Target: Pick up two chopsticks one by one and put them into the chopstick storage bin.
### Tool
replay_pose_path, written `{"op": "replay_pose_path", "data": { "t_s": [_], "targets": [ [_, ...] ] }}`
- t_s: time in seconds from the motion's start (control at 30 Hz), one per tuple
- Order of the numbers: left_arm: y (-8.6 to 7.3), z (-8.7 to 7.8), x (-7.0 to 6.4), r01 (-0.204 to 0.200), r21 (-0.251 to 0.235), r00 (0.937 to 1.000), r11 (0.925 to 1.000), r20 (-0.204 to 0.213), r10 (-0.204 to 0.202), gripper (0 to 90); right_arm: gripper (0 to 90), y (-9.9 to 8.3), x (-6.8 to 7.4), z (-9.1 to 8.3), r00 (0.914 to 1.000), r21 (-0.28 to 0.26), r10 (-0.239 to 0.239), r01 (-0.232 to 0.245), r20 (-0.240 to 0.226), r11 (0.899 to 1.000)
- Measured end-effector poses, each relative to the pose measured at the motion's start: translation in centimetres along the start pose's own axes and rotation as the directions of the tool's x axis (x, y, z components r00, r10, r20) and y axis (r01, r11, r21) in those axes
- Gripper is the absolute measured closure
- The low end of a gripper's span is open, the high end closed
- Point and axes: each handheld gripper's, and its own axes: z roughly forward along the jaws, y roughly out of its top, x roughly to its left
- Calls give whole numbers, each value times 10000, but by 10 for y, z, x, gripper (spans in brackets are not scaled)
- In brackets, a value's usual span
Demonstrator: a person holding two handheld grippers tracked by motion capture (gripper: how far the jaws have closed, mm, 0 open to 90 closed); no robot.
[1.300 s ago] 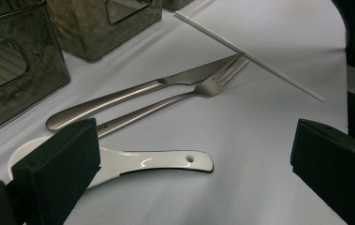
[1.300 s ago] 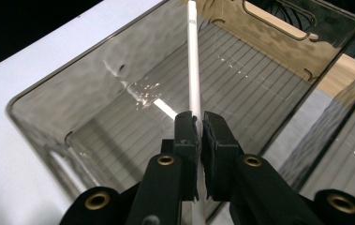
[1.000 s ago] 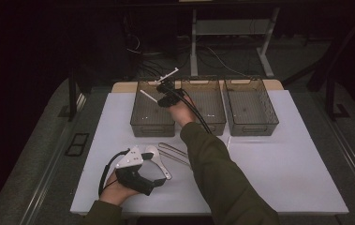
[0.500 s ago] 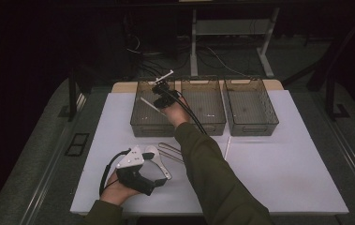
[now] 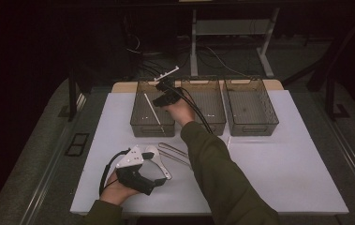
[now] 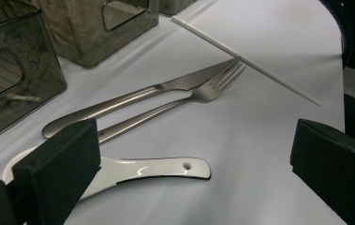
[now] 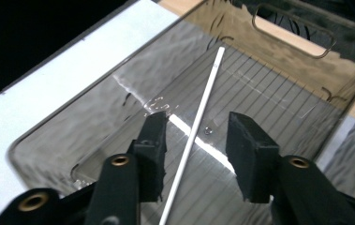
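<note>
Right gripper (image 7: 196, 136) is up over the leftmost bin (image 5: 140, 123), fingers spread with nothing between them, and the white chopstick (image 7: 198, 119) lies flat on the bin floor right below the gap, running lengthwise. From the high view that same chopstick (image 5: 151, 108) sits diagonally inside the bin. Down at the near edge of the tabletop (image 5: 278, 173), the left gripper (image 6: 194, 164) rests low with its fingers set wide apart, empty. Just ahead of it: a white spoon (image 6: 151, 169), then a fork (image 6: 184, 101) and knife (image 6: 166, 86) side by side, possibly touching, hard to say. A second chopstick (image 6: 245, 61) lies beyond their tips.
</note>
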Motion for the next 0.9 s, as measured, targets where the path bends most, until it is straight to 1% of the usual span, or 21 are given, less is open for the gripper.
{"op": "replay_pose_path", "data": {
  "t_s": [0.07, 0.1, 0.17, 0.23, 0.27, 0.37, 0.4, 0.47, 0.6, 0.67, 0.7, 0.73, 0.77, 0.8, 0.9],
  "targets": [
    [0, 0, 0, -42, 16, 10000, 10000, 2, 42, 11, 520, -3, 0, -12, 9998, -147, -186, 184, -123, 9997],
    [0, 0, 0, -19, 22, 10000, 10000, -10, 19, 11, 520, -3, 0, -12, 9998, -147, -186, 184, -123, 9997],
    [0, 0, 0, -13, 16, 10000, 10000, -22, 13, 11, 492, -6, 0, -20, 9994, -178, -278, 274, -208, 9995],
    [0, 0, 0, 9, 26, 10000, 10000, -25, -9, 11, 471, -10, -1, -30, 9991, -319, -307, 298, -279, 9990],
    [0, 0, 0, 15, 27, 10000, 10000, -30, -15, 11, 451, -15, -3, -39, 9988, -438, -300, 283, -390, 9986],
    [0, 1, -1, 39, 39, 10000, 10000, -34, -39, 11, 423, -22, -5, -51, 9979, -579, -426, 397, -485, 9975],
    [0, 1, -1, 15, 68, 10000, 10000, -43, -15, 11, 423, -22, -5, -51, 9979, -579, -426, 397, -485, 9975],
    [0, 1, -1, -49, 107, 10000, 9999, -55, 50, 11, 410, -28, -6, -60, 9969, -673, -557, 519, -552, 9964],
    [0, 1, 0, -121, 206, 9999, 9997, -69, 122, 11, 381, -45, -10, -82, 9934, -979, -766, 681, -857, 9929],
    [0, 1, 0, -136, 233, 9999, 9996, -68, 138, 11, 373, -51, -12, -90, 9923, -1097, -846, 744, -910, 9912],
    [0, 1, 0, -100, 215, 9999, 9997, -65, 101, 11, 373, -51, -12, -90, 9923, -1097, -846, 744, -910, 9912],
    [0, 2, 0, -72, 197, 10000, 9998, -66, 74, 11, 371, -55, -13, -94, 9916, -1161, -861, 748, -962, 9904],
    [0, 2, 0, -81, 198, 9999, 9998, -95, 83, 10, 361, -64, -16, -103, 9908, -1282, -868, 732, -1041, 9890],
    [-1, 2, 0, -17, 195, 10000, 9998, -82, 18, 11, 354, -68, -17, -107, 9904, -1356, -871, 722, -1076, 9881],
    [-1, 2, 0, -9, 212, 9999, 9998, -102, 11, 10, 345, -79, -21, -117, 9897, -1406, -928, 770, -1095, 9871]
  ]
}}
